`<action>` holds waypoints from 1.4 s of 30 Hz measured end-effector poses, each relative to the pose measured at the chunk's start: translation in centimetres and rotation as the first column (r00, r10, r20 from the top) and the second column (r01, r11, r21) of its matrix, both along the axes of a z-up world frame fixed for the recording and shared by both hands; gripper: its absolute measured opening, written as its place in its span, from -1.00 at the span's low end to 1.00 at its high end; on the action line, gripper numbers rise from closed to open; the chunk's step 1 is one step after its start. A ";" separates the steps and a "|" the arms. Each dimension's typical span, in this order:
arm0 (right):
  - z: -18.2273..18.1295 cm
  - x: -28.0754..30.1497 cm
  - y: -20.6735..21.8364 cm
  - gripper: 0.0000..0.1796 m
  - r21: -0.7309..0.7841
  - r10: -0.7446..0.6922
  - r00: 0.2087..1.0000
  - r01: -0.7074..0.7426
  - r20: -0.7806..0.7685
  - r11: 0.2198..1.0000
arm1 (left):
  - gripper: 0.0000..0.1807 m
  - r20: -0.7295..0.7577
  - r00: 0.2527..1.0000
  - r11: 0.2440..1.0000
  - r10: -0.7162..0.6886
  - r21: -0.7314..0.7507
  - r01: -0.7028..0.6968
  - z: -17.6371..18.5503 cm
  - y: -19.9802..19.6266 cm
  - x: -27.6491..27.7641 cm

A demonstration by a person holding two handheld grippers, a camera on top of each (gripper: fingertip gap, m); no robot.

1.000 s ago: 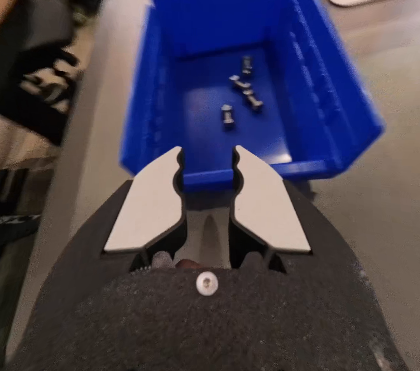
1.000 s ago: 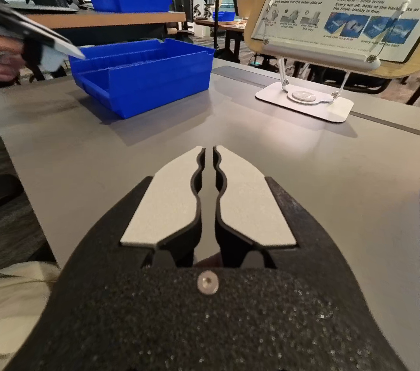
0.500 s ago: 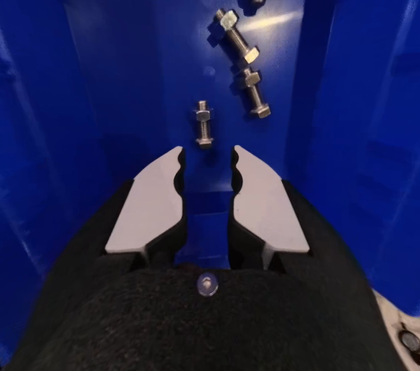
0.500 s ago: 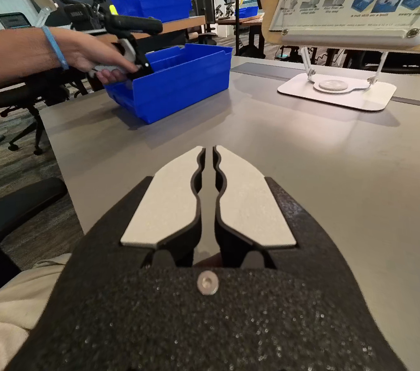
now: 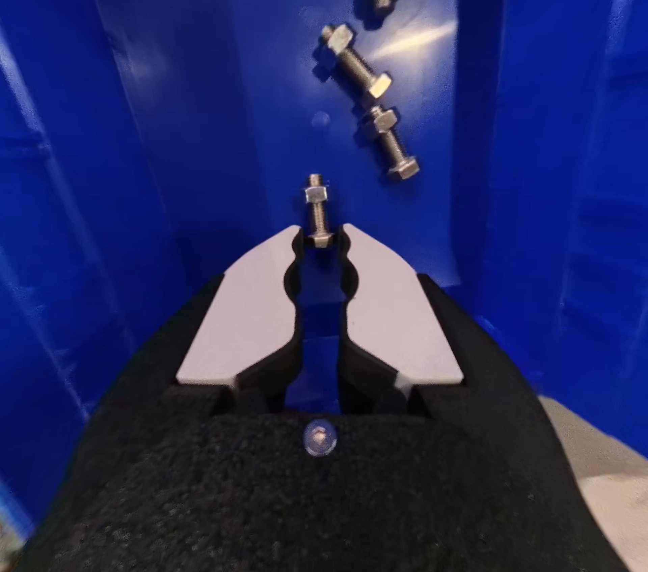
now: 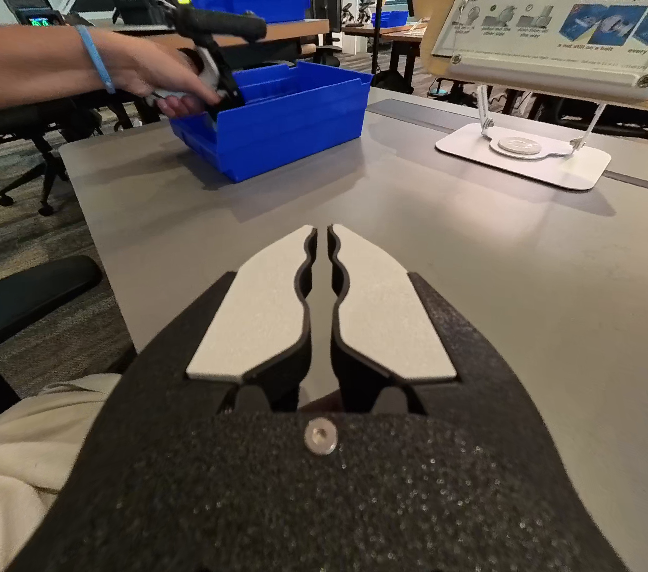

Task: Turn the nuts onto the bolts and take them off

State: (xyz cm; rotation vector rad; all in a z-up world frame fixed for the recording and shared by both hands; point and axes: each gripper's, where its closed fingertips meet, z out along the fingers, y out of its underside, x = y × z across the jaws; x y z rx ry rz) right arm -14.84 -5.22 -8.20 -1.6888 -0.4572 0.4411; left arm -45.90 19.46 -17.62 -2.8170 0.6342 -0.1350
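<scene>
Left gripper (image 5: 319, 232): black grainy body, two pale grey flat finger plates with wavy black inner edges; pointed downward, seen from above.
Left fingertips (image 5: 294, 232): a narrow gap stands between them, with the head of a small steel bolt (image 5: 317, 217) in that gap; contact cannot be told.
Left hand (image 6: 164, 78): bare forearm reaching in from the left, light blue wristband (image 6: 95, 59), fingers wrapped round the handle.
Right gripper (image 6: 322, 232): same build, held level and pointing forward.
Right jaws: nearly together, a thin slit between them, nothing inside.
</scene>
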 end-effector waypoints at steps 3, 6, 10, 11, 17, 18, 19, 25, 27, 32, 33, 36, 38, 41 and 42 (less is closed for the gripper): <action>-0.3 0.0 0.1 -0.94 -0.002 0.004 1.000 -0.004 0.012 1.000 | -0.80 0.073 0.984 0.975 -0.160 0.169 0.146 3.4 -0.2 1.3; -0.6 0.4 0.6 -0.94 -0.001 -0.006 0.999 0.006 0.042 1.000 | -0.80 0.155 0.935 0.906 -0.319 0.339 0.252 7.8 -2.1 3.5; -0.3 0.5 1.4 -0.94 -0.020 0.051 0.997 -0.050 0.053 0.999 | -0.80 0.375 0.738 0.785 -0.560 0.524 0.329 13.3 -7.3 9.5; -0.1 0.5 1.7 -0.94 -0.031 0.070 0.997 -0.069 0.042 0.997 | -0.80 0.433 0.667 0.760 -0.607 0.562 0.327 14.5 -8.8 11.3; 3.6 -1.5 4.4 -0.76 -0.090 0.271 0.934 -0.298 -0.234 0.950 | -0.81 0.556 0.296 0.630 -0.776 0.681 0.374 16.8 -15.8 21.6; 4.3 -1.7 4.7 -0.75 -0.066 0.305 0.922 -0.328 -0.237 0.942 | -0.81 0.562 0.234 0.606 -0.793 0.687 0.401 16.7 -17.0 22.8; 5.0 -1.8 5.0 -0.76 -0.035 0.340 0.915 -0.356 -0.218 0.934 | -0.81 0.558 0.194 0.582 -0.807 0.695 0.421 16.5 -17.7 23.9; 3.6 -2.1 3.0 -0.63 -0.169 0.571 0.789 -0.609 -0.226 0.775 | -0.80 0.543 0.070 0.494 -0.837 0.694 0.523 13.4 -20.3 27.0; 2.1 -2.2 2.6 -0.61 -0.223 0.587 0.784 -0.621 -0.203 0.752 | -0.80 0.546 0.059 0.483 -0.836 0.680 0.552 11.9 -20.6 27.4; 0.0 -3.3 2.3 -0.59 -0.278 0.615 0.760 -0.649 -0.210 0.708 | -0.81 0.551 0.050 0.465 -0.833 0.647 0.604 10.0 -21.1 27.7; 0.4 -3.4 2.3 -0.61 -0.256 0.619 0.754 -0.657 -0.220 0.709 | -0.81 0.564 0.050 0.474 -0.824 0.637 0.608 9.8 -21.1 27.7; 2.1 -3.4 2.7 -0.60 -0.173 0.619 0.752 -0.657 -0.227 0.734 | -0.81 0.568 0.051 0.471 -0.821 0.626 0.622 9.3 -21.2 27.5; 2.3 -3.0 3.0 -0.61 -0.162 0.614 0.754 -0.653 -0.232 0.740 | -0.81 0.566 0.051 0.468 -0.823 0.624 0.626 9.2 -21.2 27.4; 0.4 -2.3 3.3 -0.61 -0.248 0.594 0.783 -0.622 -0.185 0.743 | -0.81 0.566 0.043 0.459 -0.824 0.620 0.636 9.0 -21.5 27.2; -0.4 -2.2 3.4 -0.60 -0.274 0.588 0.795 -0.605 -0.153 0.747 | -0.81 0.564 0.038 0.452 -0.825 0.617 0.644 8.9 -21.8 27.2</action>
